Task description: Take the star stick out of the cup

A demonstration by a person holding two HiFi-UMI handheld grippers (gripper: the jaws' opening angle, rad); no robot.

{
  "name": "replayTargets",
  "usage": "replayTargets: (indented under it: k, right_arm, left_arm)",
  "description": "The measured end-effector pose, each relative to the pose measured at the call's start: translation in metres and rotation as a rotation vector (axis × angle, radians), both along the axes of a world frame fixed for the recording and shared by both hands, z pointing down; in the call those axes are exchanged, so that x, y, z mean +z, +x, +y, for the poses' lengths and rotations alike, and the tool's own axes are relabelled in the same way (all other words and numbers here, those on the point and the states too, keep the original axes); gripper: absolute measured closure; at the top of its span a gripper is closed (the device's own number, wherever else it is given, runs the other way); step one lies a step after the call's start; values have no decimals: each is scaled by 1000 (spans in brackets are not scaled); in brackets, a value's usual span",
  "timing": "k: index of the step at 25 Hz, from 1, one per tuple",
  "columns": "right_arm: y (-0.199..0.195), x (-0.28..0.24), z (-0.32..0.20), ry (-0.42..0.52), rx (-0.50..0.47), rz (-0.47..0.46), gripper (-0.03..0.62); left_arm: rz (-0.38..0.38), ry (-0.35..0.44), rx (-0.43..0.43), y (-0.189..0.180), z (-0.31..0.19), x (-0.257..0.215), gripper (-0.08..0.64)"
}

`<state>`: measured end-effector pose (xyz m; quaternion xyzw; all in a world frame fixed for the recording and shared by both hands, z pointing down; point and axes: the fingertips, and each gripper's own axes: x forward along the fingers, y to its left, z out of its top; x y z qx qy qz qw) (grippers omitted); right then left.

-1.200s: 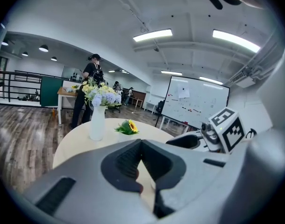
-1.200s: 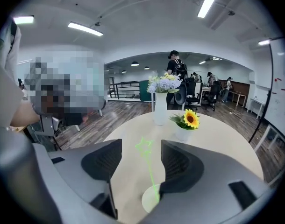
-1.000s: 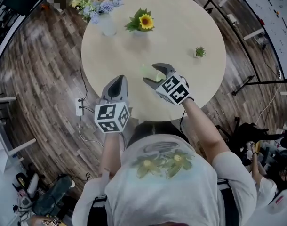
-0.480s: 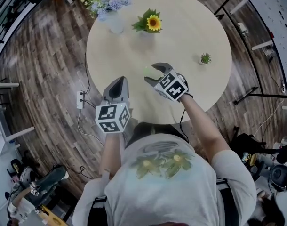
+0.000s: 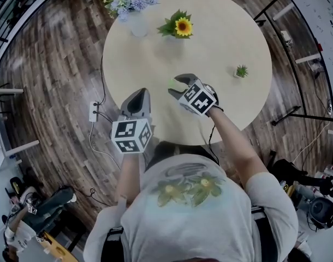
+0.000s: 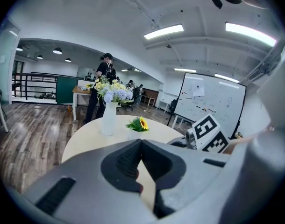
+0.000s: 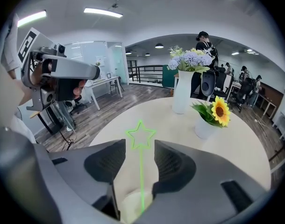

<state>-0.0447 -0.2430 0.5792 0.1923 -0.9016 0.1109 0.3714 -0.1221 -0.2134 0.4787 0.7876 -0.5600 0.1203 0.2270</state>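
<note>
Now right gripper (image 7: 139, 148) fingers (image 7: 105, 162) are closing around the star stick (image 7: 141, 171)

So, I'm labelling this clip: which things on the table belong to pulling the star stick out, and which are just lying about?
Job: thin green star-topped stick; pale cup holding it; right gripper, jaws closing, stick between them, not yet pressing.
Lying about: white vase of mixed flowers; sunflower in a small white pot; tiny green potted plant; left gripper, shut.
</note>
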Motion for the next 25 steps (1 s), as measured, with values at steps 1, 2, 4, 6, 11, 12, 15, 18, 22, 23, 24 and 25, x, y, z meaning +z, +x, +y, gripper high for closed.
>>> replayTargets:
  k: [1,2,4,6,11,12,15,18,22,23,24,25]
  right_arm:
    - [0,0,0,1,0,-1,392]
    - [-1,-1,0,3,0,-3,402]
    - [-2,-2,0,9,2,-5,437]
    - [-3,-2,0,15,1,-6,459]
    - [-2,-1,2,25,-5,-1,460]
    - [-1,-3,2,25,-2,-4,460]
    - [0,-9,1,32,15,-17,460]
    - [2,-14,0,43,28,-28,460]
    - [5,-22,1,58,46,-41,460]
    - [6,-24,1,63,51,-44,460]
    - [8,-26,1,67,56,-48,460]
    - [9,-28,1,72,61,-51,460]
  left_arm:
    - [0,-1,-1,0,0,0,557]
    - [0,-3,-1,0,0,1,557]
    - [-1,-3,0,0,-1,1,557]
    - [0,-2,2,0,-1,1,557]
    - [0,0,2,1,0,1,557]
    - [0,0,2,1,0,1,557]
    - [1,4,3,1,1,-1,557]
    - [0,10,7,1,3,-3,557]
    - [0,20,12,3,6,-6,557]
    - [0,23,13,4,6,-8,557]
    - [-1,26,14,4,7,-9,557]
    - [0,29,15,5,8,-10,557]
